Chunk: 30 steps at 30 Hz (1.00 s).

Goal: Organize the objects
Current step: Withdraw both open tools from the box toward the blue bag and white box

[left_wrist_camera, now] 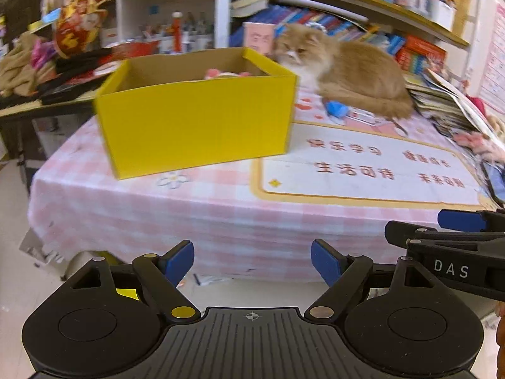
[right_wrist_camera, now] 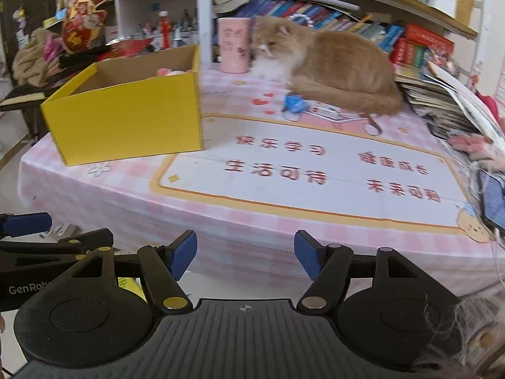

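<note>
Lettering "DAS" marks the right gripper (left_wrist_camera: 454, 230) seen beside the left gripper (left_wrist_camera: 252, 260); "GenRob" shows on the left one in the right view; both jaws stand released, empty; ahead-left sits the yellow box (left_wrist_camera: 195, 120), a pink toy (left_wrist_camera: 221, 73) inside; red Chinese characters cross the mat (right_wrist_camera: 315, 170) ahead.

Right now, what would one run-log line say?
left tongs: open, empty | right tongs: open, empty | box: on table, toy inside | cat: beside box

Yellow box (right_wrist_camera: 126, 117) and ginger cat (right_wrist_camera: 331, 69) on pink checked tablecloth (right_wrist_camera: 221, 221)
</note>
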Each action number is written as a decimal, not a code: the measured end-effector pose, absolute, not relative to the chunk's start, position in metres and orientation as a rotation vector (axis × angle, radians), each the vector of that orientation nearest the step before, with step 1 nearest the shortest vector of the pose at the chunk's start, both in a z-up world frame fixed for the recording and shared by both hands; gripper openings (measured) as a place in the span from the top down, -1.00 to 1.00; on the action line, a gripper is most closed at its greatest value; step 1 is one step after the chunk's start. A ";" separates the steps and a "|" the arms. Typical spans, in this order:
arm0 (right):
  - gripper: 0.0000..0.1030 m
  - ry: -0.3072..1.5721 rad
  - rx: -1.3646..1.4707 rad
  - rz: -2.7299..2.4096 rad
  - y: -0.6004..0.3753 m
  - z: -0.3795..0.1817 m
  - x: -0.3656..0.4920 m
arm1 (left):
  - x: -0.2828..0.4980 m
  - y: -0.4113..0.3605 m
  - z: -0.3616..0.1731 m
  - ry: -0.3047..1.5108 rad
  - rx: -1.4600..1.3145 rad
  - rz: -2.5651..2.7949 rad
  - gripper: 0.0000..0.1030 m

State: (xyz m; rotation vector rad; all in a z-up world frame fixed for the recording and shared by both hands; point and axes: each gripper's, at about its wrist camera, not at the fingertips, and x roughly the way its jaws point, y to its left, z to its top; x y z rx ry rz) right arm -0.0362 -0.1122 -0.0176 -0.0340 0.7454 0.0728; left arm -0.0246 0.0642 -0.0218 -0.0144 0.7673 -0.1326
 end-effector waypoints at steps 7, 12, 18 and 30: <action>-0.29 0.754 -0.005 -0.029 -0.142 -0.018 -0.037 | -0.011 0.032 -0.023 0.772 0.025 -0.231 -0.62; -0.29 0.759 0.017 -0.082 -0.163 -0.018 -0.036 | -0.002 0.010 -0.023 0.776 0.050 -0.283 -0.63; -0.29 0.769 0.021 -0.102 -0.182 -0.018 -0.027 | 0.010 -0.011 -0.023 0.778 0.060 -0.305 -0.63; -0.29 0.782 0.036 -0.118 -0.224 -0.022 0.001 | 0.043 -0.054 -0.027 0.794 0.071 -0.308 -0.63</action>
